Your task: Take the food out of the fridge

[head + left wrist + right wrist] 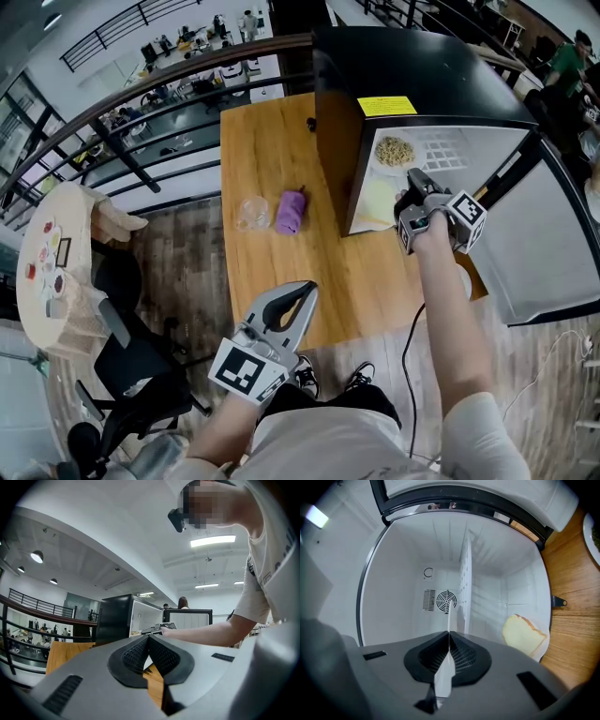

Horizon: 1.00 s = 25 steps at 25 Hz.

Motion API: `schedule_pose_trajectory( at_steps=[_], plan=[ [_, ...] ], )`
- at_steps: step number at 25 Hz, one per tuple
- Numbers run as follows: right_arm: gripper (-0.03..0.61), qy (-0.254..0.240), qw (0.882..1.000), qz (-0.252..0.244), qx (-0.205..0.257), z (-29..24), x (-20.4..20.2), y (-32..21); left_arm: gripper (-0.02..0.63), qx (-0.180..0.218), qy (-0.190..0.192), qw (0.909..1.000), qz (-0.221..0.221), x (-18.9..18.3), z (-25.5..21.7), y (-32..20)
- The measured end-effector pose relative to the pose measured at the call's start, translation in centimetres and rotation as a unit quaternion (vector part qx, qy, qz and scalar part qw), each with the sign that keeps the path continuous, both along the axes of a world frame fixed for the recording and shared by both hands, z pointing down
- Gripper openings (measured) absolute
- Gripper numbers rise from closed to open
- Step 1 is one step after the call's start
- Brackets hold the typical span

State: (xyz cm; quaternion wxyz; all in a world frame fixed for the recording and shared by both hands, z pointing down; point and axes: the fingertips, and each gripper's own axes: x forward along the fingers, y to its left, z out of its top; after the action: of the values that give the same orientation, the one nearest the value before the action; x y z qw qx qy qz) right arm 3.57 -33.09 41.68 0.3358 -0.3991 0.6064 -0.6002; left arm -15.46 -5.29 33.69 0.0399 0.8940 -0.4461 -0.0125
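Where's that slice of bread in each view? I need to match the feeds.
Head view: the bread slice lies low in the open fridge, just left of the right gripper.
Left gripper view: cannot be made out; the fridge is small and far.
Right gripper view: the slice is at lower right.
Shared landmark: the fridge's white interior.

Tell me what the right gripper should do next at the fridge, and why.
Probably draw straight back and keep level. The right gripper is shut on a thin white edge, seemingly a plate's rim, inside the open fridge, so the grip looks made.
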Motion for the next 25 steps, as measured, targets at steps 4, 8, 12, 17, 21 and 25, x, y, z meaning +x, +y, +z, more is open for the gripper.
schedule_pose_trajectory(
  at_steps=[4, 8, 12, 17, 21, 25],
  plan=[
    [0.026, 0.002, 1.0, 0.002, 0.016, -0.5, 0.7, 0.6, 0.008, 0.003, -0.001, 1.0, 0.006, 0.6, -0.3, -0.1],
    [0.026, 0.0, 0.999, 0.003, 0.036, -1.5, 1.5, 1.5, 0.008, 0.002, -0.001, 1.0, 0.007, 1.0, -0.3, 0.1],
    [0.026, -0.005, 0.999, 0.003, 0.051, -2.2, 2.7, 3.6, 0.008, 0.0, -0.001, 0.9999, 0.01, 1.5, -0.2, 0.2],
    [0.026, -0.008, 0.998, -0.002, 0.066, -2.5, 4.6, 7.2, 0.008, 0.003, 0.0, 0.9998, 0.021, 3.0, -0.3, 0.1],
    [0.026, -0.01, 0.997, -0.01, 0.076, -2.7, 6.0, 10.5, 0.008, 0.001, 0.002, 0.9994, 0.034, 4.7, -0.2, 0.1],
    [0.026, -0.007, 0.997, -0.021, 0.078, -1.9, 7.4, 13.9, 0.008, -0.001, 0.004, 0.9987, 0.05, 6.9, -0.1, 0.1]
  ],
)
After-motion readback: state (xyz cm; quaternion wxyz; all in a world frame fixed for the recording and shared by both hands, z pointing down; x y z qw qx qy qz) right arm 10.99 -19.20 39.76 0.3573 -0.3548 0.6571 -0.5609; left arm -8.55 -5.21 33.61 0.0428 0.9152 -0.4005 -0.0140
